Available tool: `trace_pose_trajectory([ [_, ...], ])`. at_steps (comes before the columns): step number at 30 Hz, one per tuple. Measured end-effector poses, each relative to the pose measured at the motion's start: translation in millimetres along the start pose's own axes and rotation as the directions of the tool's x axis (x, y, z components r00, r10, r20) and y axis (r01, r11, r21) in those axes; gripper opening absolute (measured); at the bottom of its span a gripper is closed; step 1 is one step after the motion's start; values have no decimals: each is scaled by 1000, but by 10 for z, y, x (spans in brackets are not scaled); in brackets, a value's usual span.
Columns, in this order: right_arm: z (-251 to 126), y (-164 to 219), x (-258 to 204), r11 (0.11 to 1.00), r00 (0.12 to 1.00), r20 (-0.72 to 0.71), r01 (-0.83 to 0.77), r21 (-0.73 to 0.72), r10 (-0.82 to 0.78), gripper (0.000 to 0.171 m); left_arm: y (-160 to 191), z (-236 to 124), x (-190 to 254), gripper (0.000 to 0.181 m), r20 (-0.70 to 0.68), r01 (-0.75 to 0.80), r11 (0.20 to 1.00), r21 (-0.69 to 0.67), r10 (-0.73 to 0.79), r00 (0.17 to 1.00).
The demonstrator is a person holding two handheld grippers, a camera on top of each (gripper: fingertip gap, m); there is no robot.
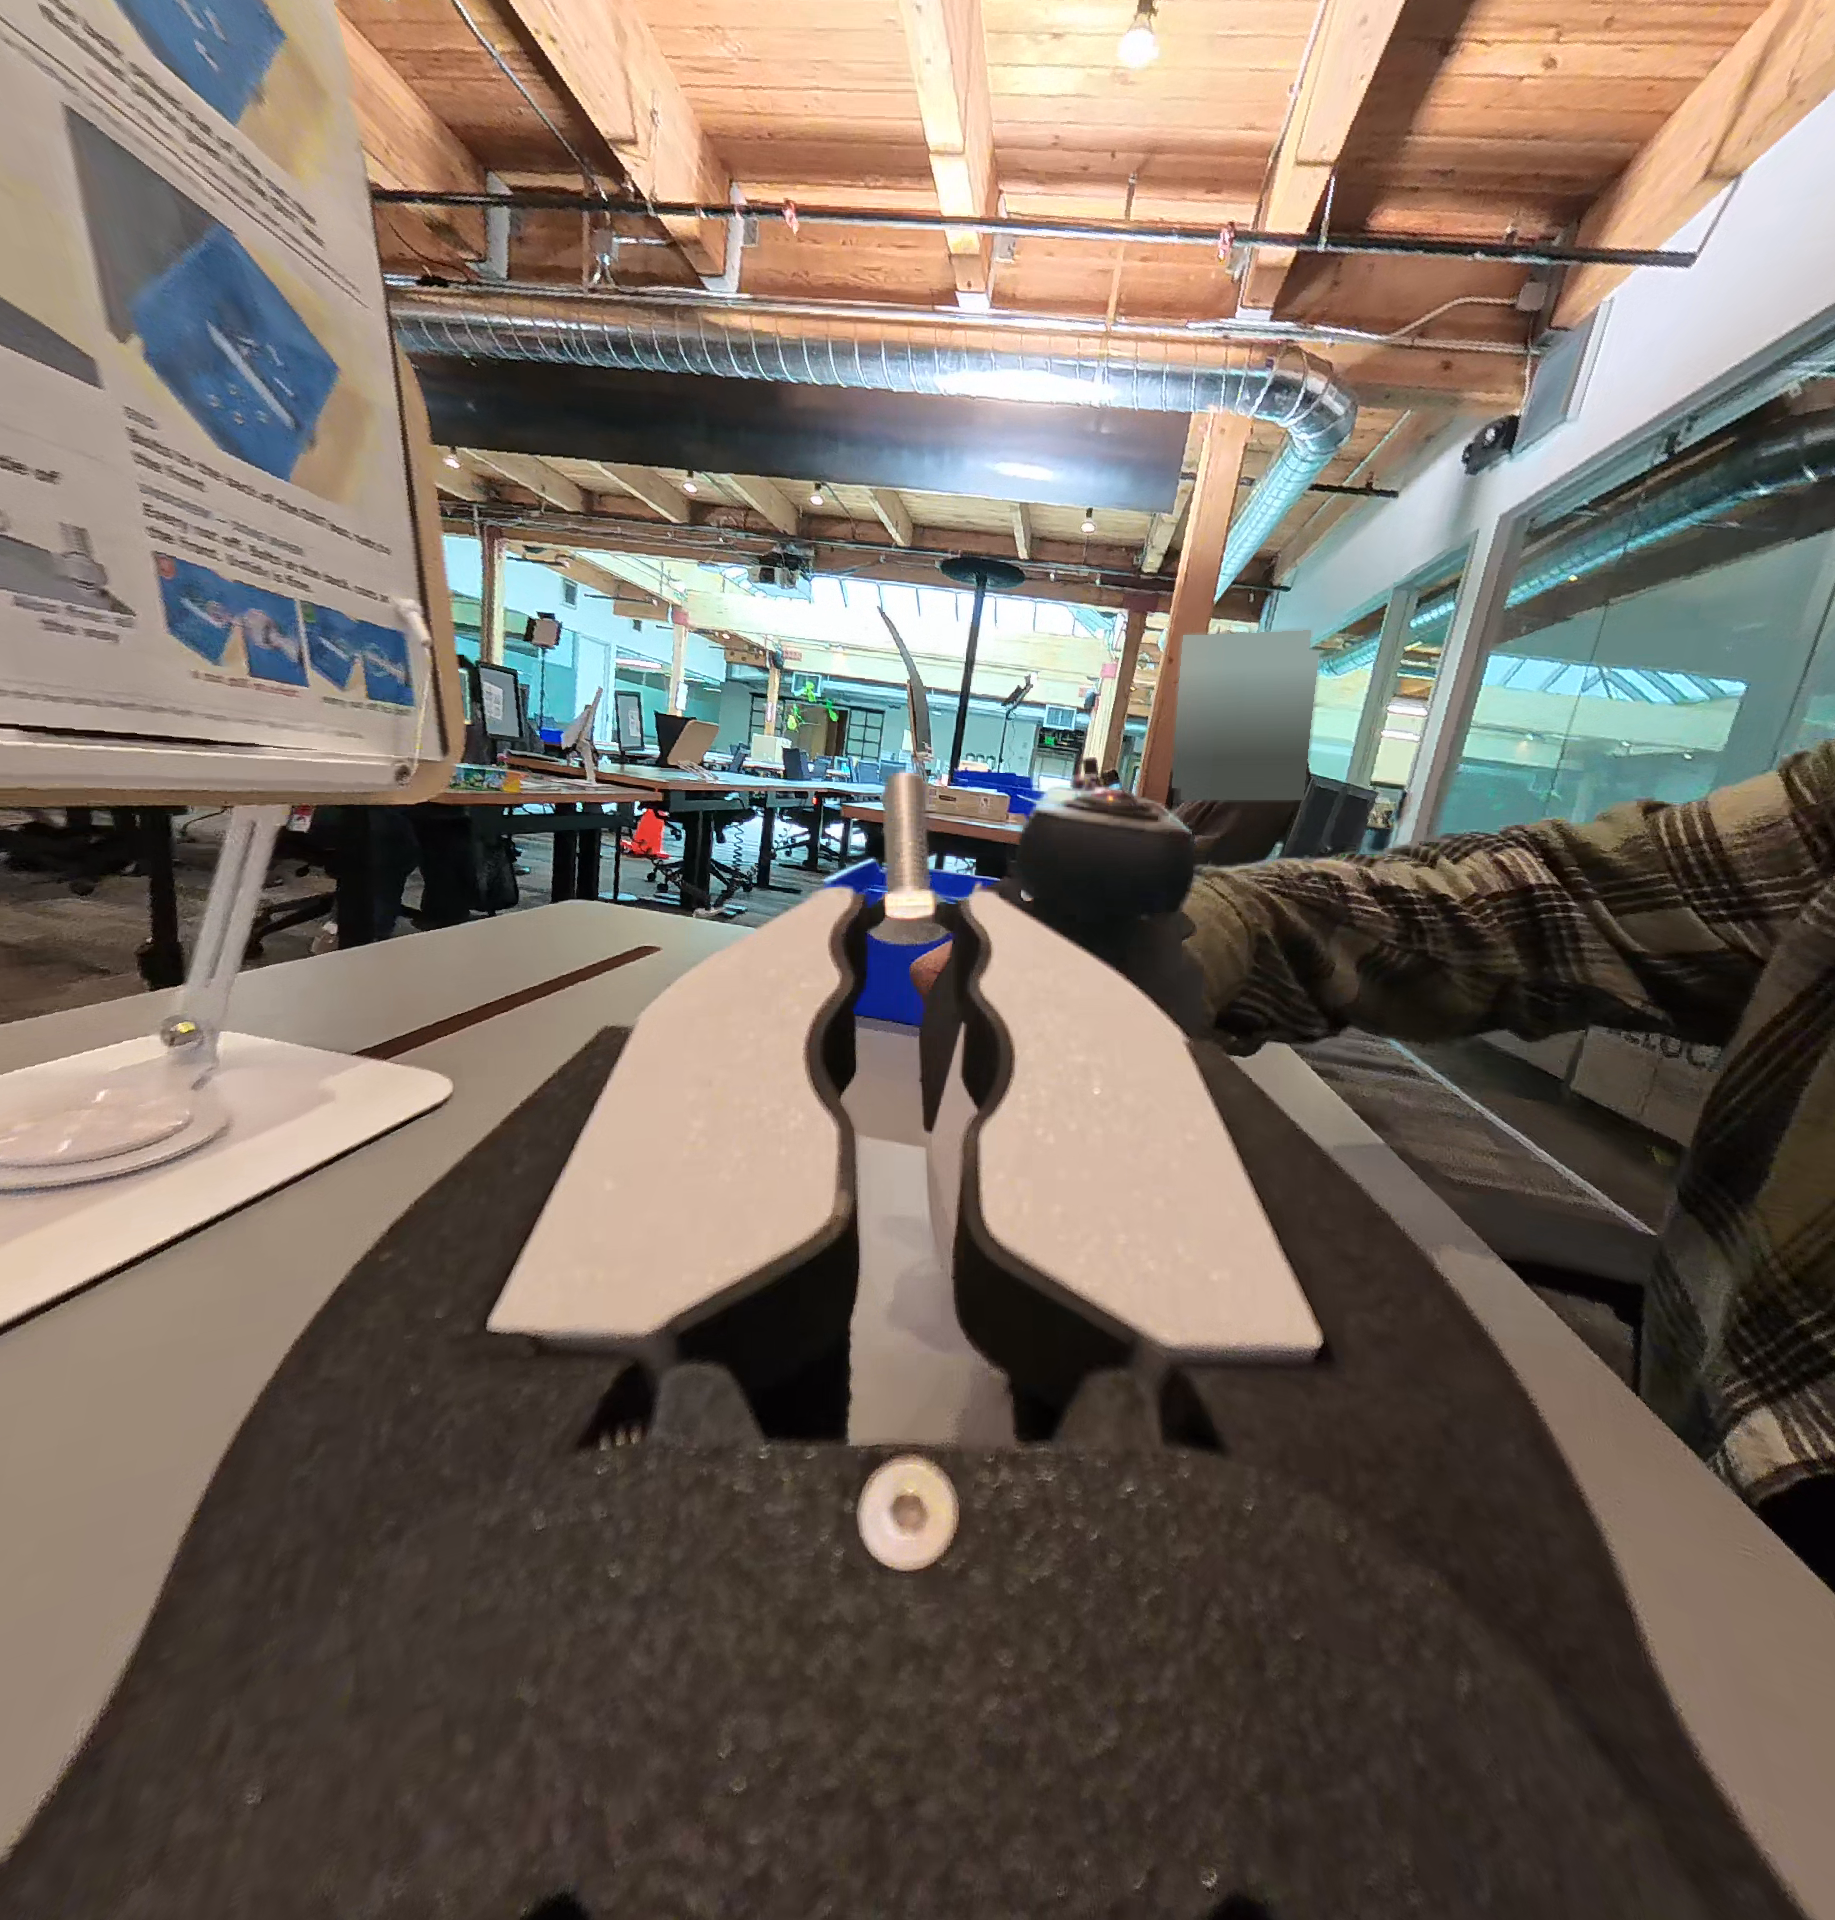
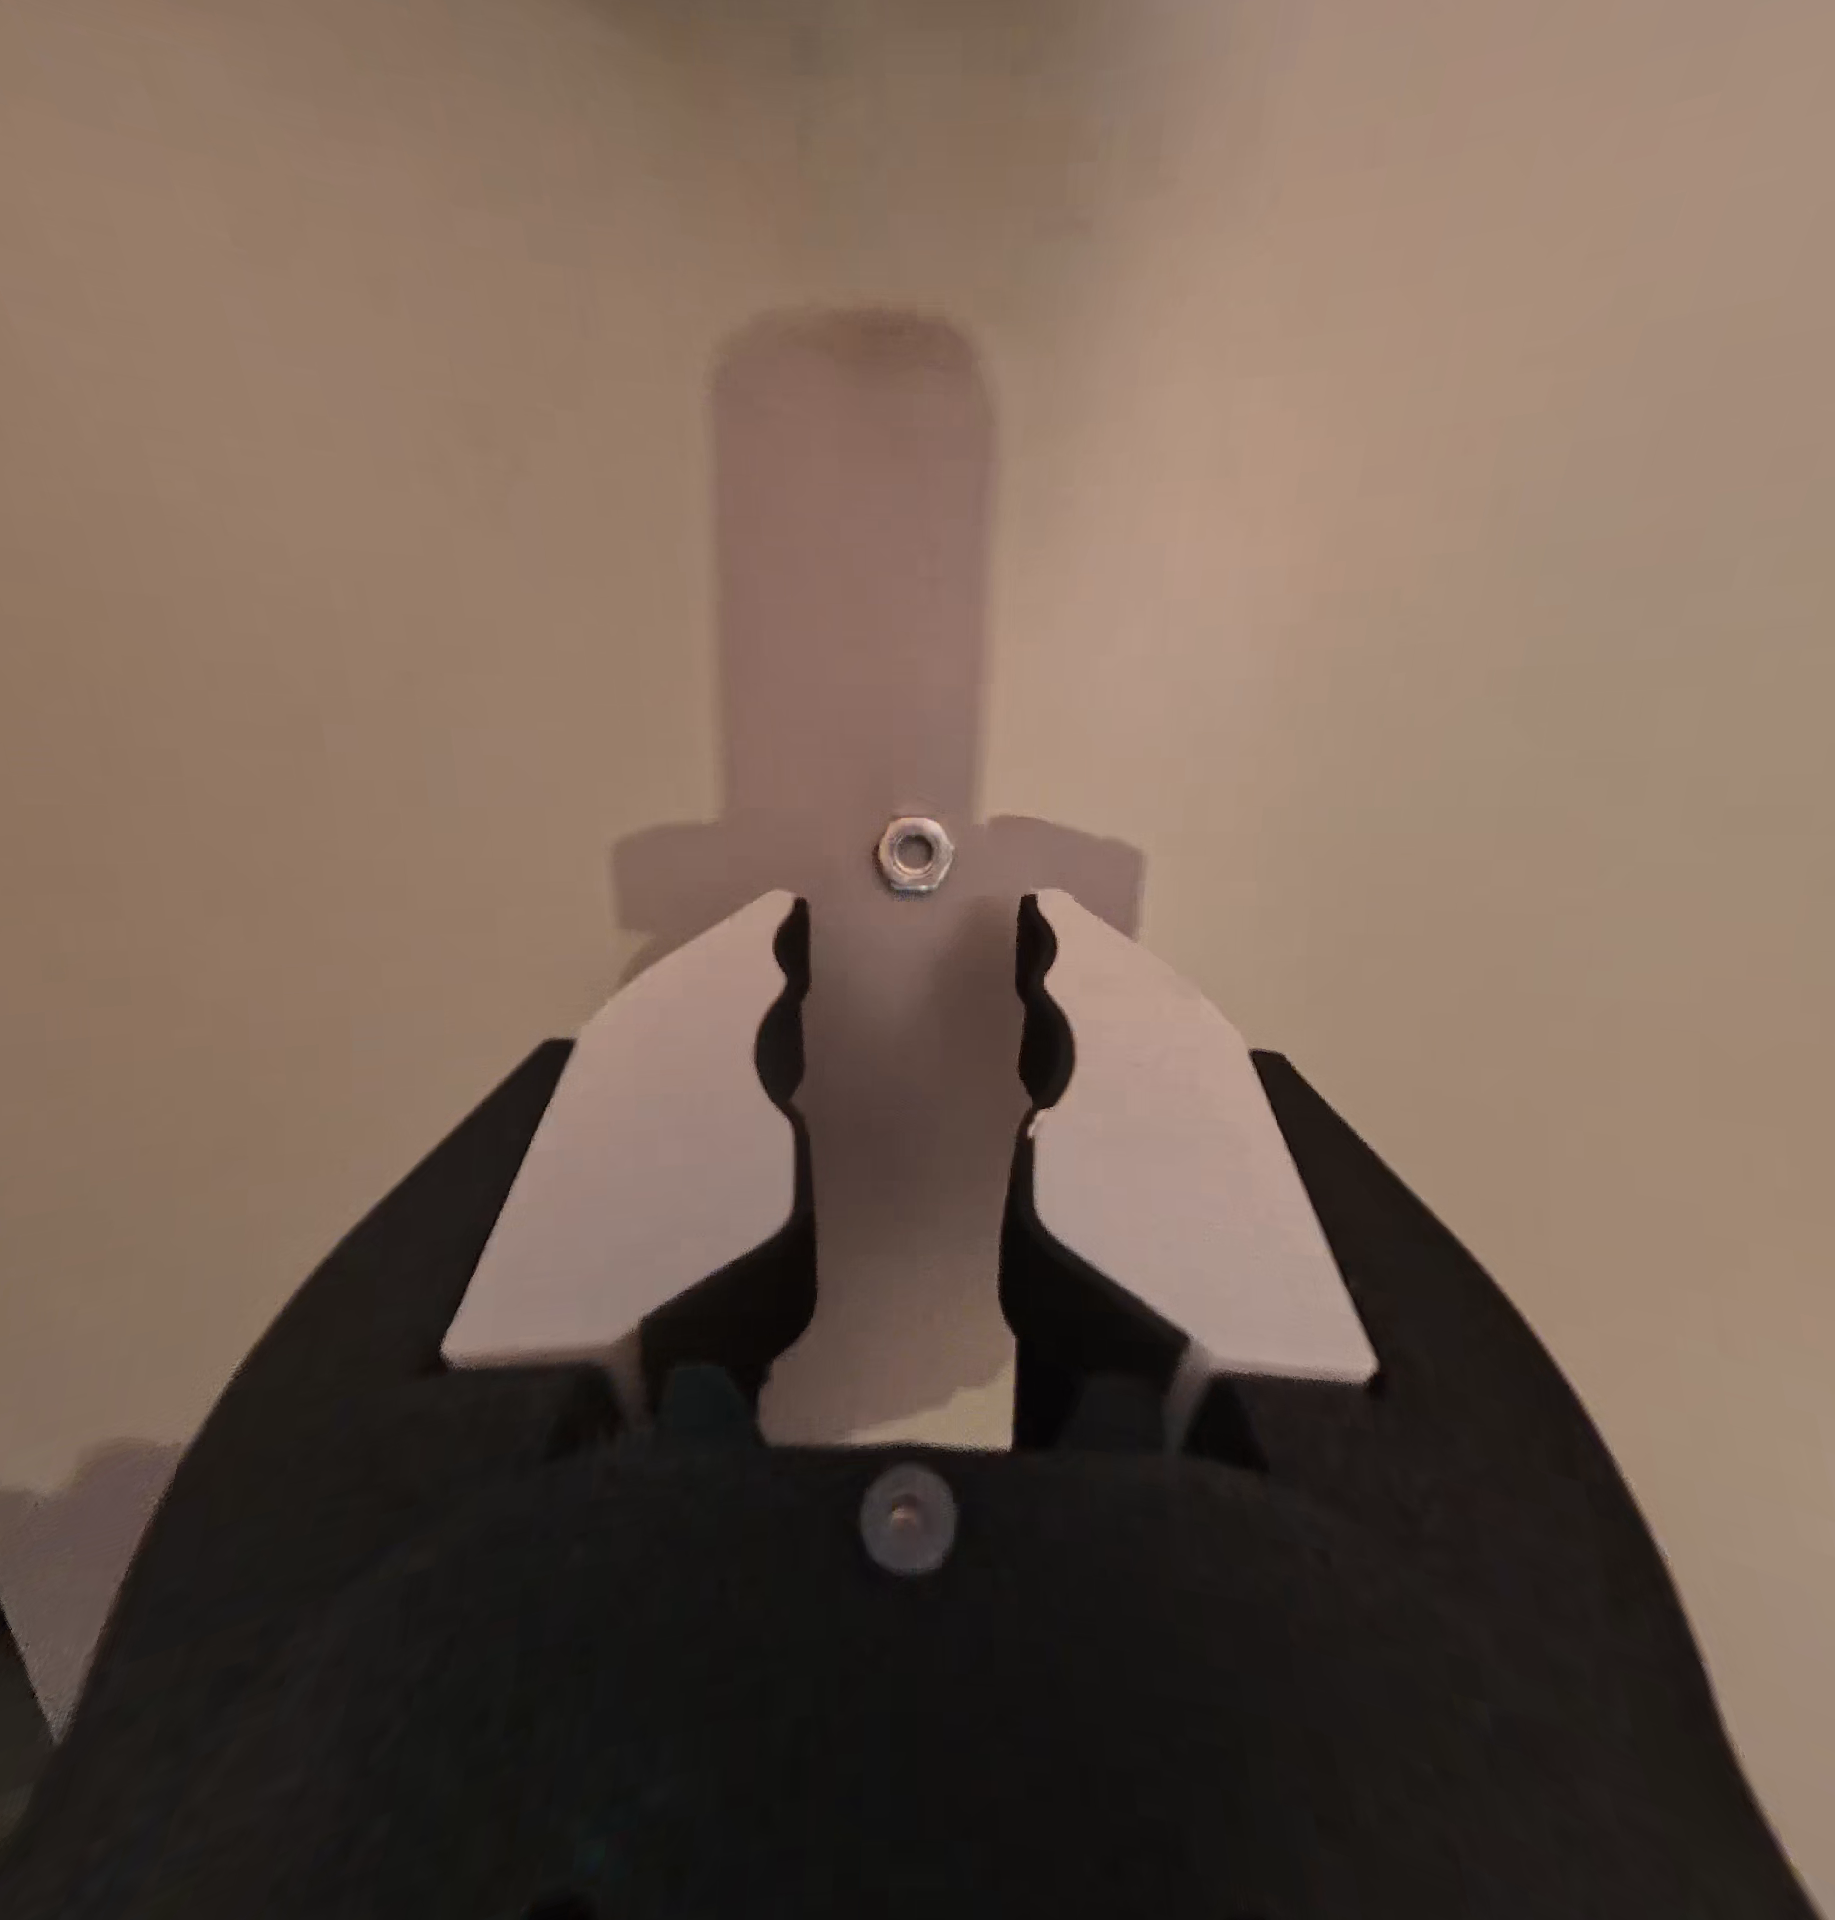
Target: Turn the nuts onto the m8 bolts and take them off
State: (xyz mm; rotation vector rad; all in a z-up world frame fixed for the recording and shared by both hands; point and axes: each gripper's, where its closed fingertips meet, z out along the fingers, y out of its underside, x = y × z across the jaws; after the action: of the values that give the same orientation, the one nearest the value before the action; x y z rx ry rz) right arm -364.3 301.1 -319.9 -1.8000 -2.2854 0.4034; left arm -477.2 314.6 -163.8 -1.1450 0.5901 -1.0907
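Just beyond my right gripper (image 2: pixel 913 914) tips lies the nut (image 2: pixel 914 855), flat on the pale table (image 2: pixel 1412 520) with its threaded hole facing up at the camera. It is small, bright, hexagonal steel, sitting centred on the gap between my parted fingers (image 2: pixel 684 1122) and untouched by either. My left gripper (image 1: pixel 908 920) is clamped on the bolt (image 1: pixel 906 831) by its hex head, the threaded shank standing upright and bare above the tips (no nut on it yet). So I judge this to be the pick-up step before threading on. Next I need to ease the right gripper forward until the fingers straddle the nut, close on two opposite flats, then carry it over to the shank's top end and keep it square to the thread. A thin nut lying flat could slip or tip as the fingers close. Farther out past the left gripper are a blue bin (image 1: pixel 892 977), a person's plaid sleeve (image 1: pixel 1464 935) to the right, and an instruction sheet (image 1: pixel 186 364) on a stand up left.
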Motion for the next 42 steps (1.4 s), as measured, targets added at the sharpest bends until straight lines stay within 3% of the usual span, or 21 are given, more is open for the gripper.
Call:
trace_pose_trajectory([
  [21,153,-52,-14,990,994,92,76,-121,-65,22,-16,-53,-54,14,31,-12,1000,-7,13,999],
  [33,136,-54,-18,995,992,119,47,-88,-36,15,4,-53,-67,15,33,-5,1000,-16,5,999],
  [37,-116,-130,20,1000,992,123,4,-12,-3,15,42,-10,-37,15,17,-2,1000,-28,2,1000],
  [42,-871,-314,151,990,995,94,-35,134,23,15,144,158,107,14,-51,28,999,-36,-30,998],
])
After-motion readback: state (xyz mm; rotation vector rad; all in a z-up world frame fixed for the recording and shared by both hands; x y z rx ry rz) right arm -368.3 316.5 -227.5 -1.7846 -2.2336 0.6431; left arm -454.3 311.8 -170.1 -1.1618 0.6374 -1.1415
